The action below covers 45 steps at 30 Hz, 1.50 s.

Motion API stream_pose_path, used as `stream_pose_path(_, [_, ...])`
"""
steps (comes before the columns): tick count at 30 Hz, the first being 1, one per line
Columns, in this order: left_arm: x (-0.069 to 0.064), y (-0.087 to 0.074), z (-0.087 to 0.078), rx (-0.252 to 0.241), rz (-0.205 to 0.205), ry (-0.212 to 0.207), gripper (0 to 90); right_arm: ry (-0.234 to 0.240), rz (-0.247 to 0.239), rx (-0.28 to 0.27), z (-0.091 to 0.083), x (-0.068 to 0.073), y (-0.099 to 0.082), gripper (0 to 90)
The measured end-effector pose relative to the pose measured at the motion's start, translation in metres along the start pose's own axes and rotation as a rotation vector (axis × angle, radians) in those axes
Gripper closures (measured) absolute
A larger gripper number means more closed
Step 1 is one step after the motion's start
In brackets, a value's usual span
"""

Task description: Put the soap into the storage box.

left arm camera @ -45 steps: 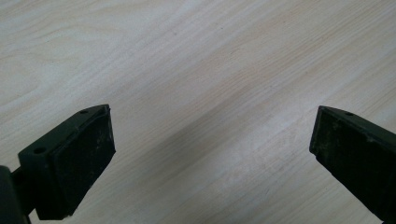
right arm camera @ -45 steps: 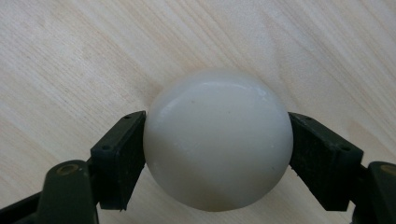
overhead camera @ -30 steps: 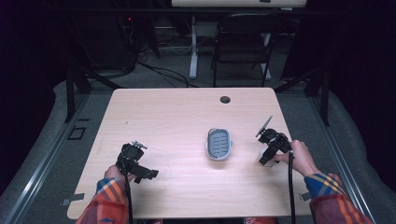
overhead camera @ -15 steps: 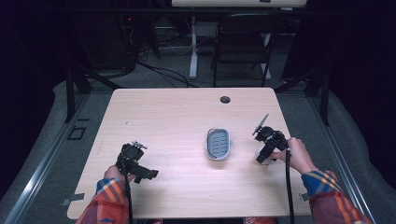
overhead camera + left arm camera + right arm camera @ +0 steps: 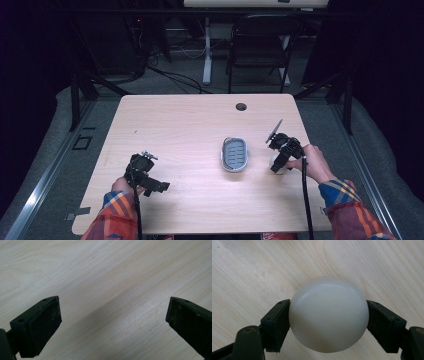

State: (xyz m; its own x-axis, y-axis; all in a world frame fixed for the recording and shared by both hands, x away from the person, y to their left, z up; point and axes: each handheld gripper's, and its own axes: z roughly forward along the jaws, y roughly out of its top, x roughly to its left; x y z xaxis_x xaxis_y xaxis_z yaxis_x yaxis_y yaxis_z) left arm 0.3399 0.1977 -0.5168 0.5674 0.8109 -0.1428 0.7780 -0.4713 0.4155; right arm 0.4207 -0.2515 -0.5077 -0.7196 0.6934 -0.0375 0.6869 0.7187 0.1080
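Note:
A smooth white rounded lump, like a bar of soap, sits between the two jaws of my right gripper, which is shut on its sides. In the high view this gripper stands at the table's right side, pointing down, with the white lump at its tip just above or on the wood. A grey oval dish with a pale rim and ribbed floor lies a short way to its left. My left gripper rests near the front left, its jaws wide open over bare wood.
The light wooden table has a round cable hole near its far edge. A black chair and a desk leg stand beyond the table. Dark floor surrounds it.
My right gripper has shifted a little to the left, toward the grey dish. The left gripper has stayed put.

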Motion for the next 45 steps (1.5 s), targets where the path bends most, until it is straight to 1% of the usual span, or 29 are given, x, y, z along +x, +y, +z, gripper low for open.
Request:
stream_pose_path(1, [0.0,0.0,0.0,0.001,0.0,0.0,0.1,-0.004,-0.007,0.014,-0.001,0.0,0.001,23.4])
stream_pose_path(2, [0.0,0.0,0.0,0.0,-0.002,0.0,0.1,-0.006,-0.015,0.01,-0.002,0.001,0.003,23.4])
stream_pose_path(3, [0.0,0.0,0.0,0.0,0.0,0.0,0.1,-0.003,-0.01,0.007,-0.002,0.001,0.004,23.4])
stream_pose_path(4, [0.0,0.0,0.0,0.0,0.0,0.0,0.1,0.0,0.001,-0.012,0.0,0.003,0.004,23.4])
stream_pose_path(5, [0.0,0.0,0.0,0.0,-0.002,0.0,0.1,-0.002,-0.02,0.001,-0.002,0.002,0.006,23.4])
stream_pose_path(7, [0.0,0.0,0.0,-0.001,-0.002,0.0,0.1,-0.003,-0.014,-0.002,-0.002,0.003,0.007,23.4])
stream_pose_path(8, [0.0,0.0,0.0,0.0,0.0,0.0,0.1,-0.009,-0.03,0.002,-0.004,0.003,0.009,23.4])
stream_pose_path(10, [0.0,0.0,0.0,0.0,0.0,0.0,0.1,-0.004,-0.031,-0.003,-0.005,0.005,0.012,23.4])
stream_pose_path(11, [0.0,0.0,0.0,0.002,0.001,0.001,0.1,-0.009,-0.039,0.006,-0.006,0.006,0.014,23.4])
stream_pose_path(12, [0.0,0.0,0.0,0.003,0.003,0.001,0.1,-0.003,-0.031,-0.002,-0.006,0.007,0.015,23.4])
stream_pose_path(13, [0.0,0.0,0.0,0.003,0.002,0.001,0.1,-0.014,-0.037,0.007,-0.007,0.007,0.016,23.4])
stream_pose_path(14, [0.0,0.0,0.0,0.003,0.001,0.002,0.1,-0.009,-0.035,-0.012,-0.006,0.008,0.017,23.4])
stream_pose_path(15, [0.0,0.0,0.0,0.003,0.002,0.002,0.1,-0.015,-0.042,0.003,-0.008,0.008,0.019,23.4])
stream_pose_path(16, [0.0,0.0,0.0,0.004,0.003,0.001,0.1,-0.005,-0.036,-0.004,-0.008,0.009,0.02,23.4])
stream_pose_path(18, [-0.001,0.0,0.0,0.004,0.0,0.0,0.1,-0.012,-0.044,0.003,-0.009,0.009,0.022,23.4])
stream_pose_path(19, [0.0,0.0,0.0,0.004,0.003,0.001,0.1,-0.016,-0.047,-0.003,-0.008,0.01,0.022,23.4])
stream_pose_path(22, [-0.001,0.0,0.0,0.004,0.0,0.001,0.1,-0.008,-0.048,-0.015,-0.008,0.011,0.024,23.4])
stream_pose_path(23, [-0.001,0.0,0.0,0.004,0.0,0.001,0.1,-0.008,-0.048,-0.015,-0.008,0.011,0.024,23.4])
stream_pose_path(24, [-0.001,0.0,0.001,0.004,0.001,0.001,0.1,-0.006,-0.051,-0.002,-0.01,0.011,0.027,23.4])
stream_pose_path(27, [0.0,0.0,0.0,0.007,0.005,0.002,0.1,-0.013,-0.055,-0.003,-0.01,0.011,0.029,23.4])
stream_pose_path(31, [0.0,0.0,0.0,0.006,0.006,0.003,0.1,-0.015,-0.049,-0.02,-0.011,0.013,0.03,23.4])
stream_pose_path(33, [-0.001,0.0,0.001,0.007,0.001,0.002,0.1,-0.022,-0.069,-0.005,-0.016,0.012,0.033,23.5])
stream_pose_path(35, [-0.001,0.0,0.001,0.005,0.0,0.002,0.2,-0.024,-0.066,-0.006,-0.016,0.012,0.033,23.4])
stream_pose_path(36, [-0.001,0.0,0.001,0.005,0.0,0.002,0.2,-0.016,-0.058,-0.018,-0.017,0.013,0.033,23.4])
stream_pose_path(38, [-0.001,0.0,0.001,0.007,0.003,0.003,0.1,-0.016,-0.057,-0.016,-0.017,0.013,0.034,23.4])
stream_pose_path(39, [-0.001,0.0,0.0,0.008,0.005,0.003,0.1,-0.018,-0.058,-0.018,-0.017,0.013,0.034,23.5])
stream_pose_path(40, [-0.001,0.0,0.001,0.008,0.003,0.002,0.1,-0.027,-0.072,-0.01,-0.019,0.013,0.035,23.4])
stream_pose_path(44, [-0.001,0.0,0.001,0.008,0.003,0.003,0.1,-0.028,-0.075,-0.012,-0.021,0.013,0.036,23.5])
stream_pose_path(45, [-0.001,0.0,0.001,0.008,0.003,0.002,0.1,-0.029,-0.064,-0.023,-0.022,0.014,0.037,23.5])
